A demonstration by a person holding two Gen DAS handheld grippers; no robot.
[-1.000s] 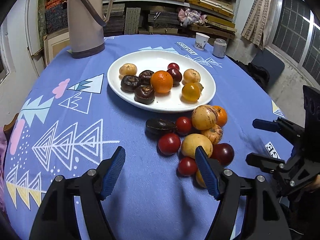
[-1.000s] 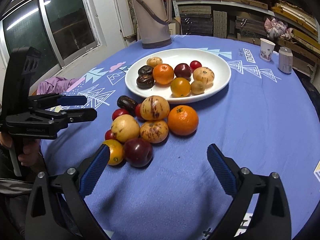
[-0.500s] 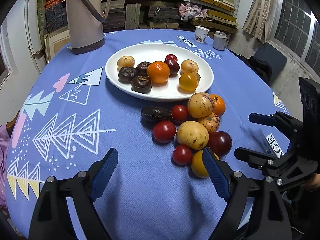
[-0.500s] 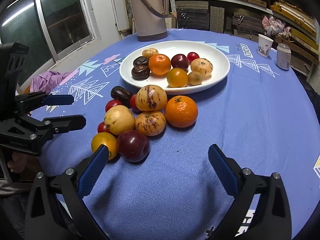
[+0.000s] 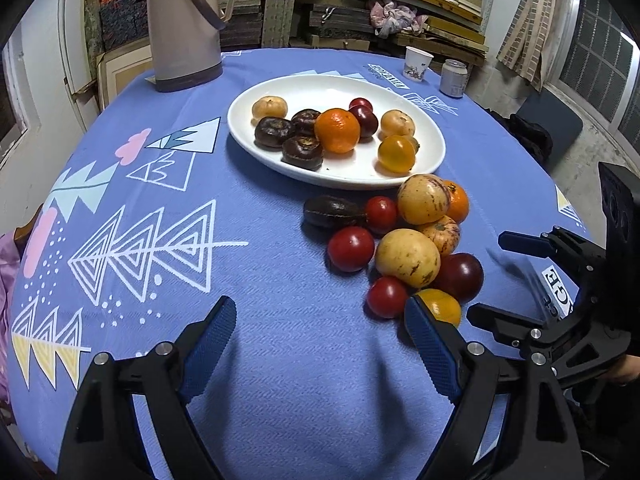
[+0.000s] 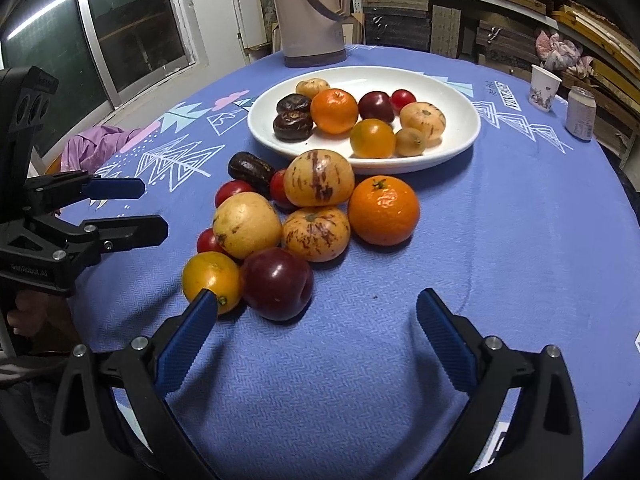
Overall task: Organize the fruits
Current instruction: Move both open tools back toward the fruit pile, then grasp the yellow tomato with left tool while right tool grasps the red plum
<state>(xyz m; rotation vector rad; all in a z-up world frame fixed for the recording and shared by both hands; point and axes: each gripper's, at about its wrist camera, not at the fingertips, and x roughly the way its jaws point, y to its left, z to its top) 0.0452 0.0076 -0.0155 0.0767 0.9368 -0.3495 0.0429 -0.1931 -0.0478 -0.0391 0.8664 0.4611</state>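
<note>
A white plate (image 5: 400, 98) (image 6: 448, 92) holds several fruits, among them an orange (image 5: 337, 130) and dark brown ones. In front of it a pile of loose fruit lies on the blue cloth: a dark plum (image 6: 277, 283), a yellow tomato (image 6: 210, 280), an orange (image 6: 383, 210), striped yellow fruits, red tomatoes (image 5: 351, 249). My left gripper (image 5: 320, 328) is open and empty, left of the pile. My right gripper (image 6: 316, 324) is open and empty, just short of the plum, its left finger by the yellow tomato.
A tall beige thermos (image 5: 182, 20) (image 6: 310, 8) stands behind the plate. A paper cup (image 5: 417, 63) and a can (image 5: 453, 79) stand at the far right. Shelves of boards line the back wall. A purple cloth (image 6: 96, 144) lies past the table's left edge.
Both grippers have moved forward toward the fruit pile; the fruit looms larger in the right wrist view. Both stay open. No fruit has moved.
</note>
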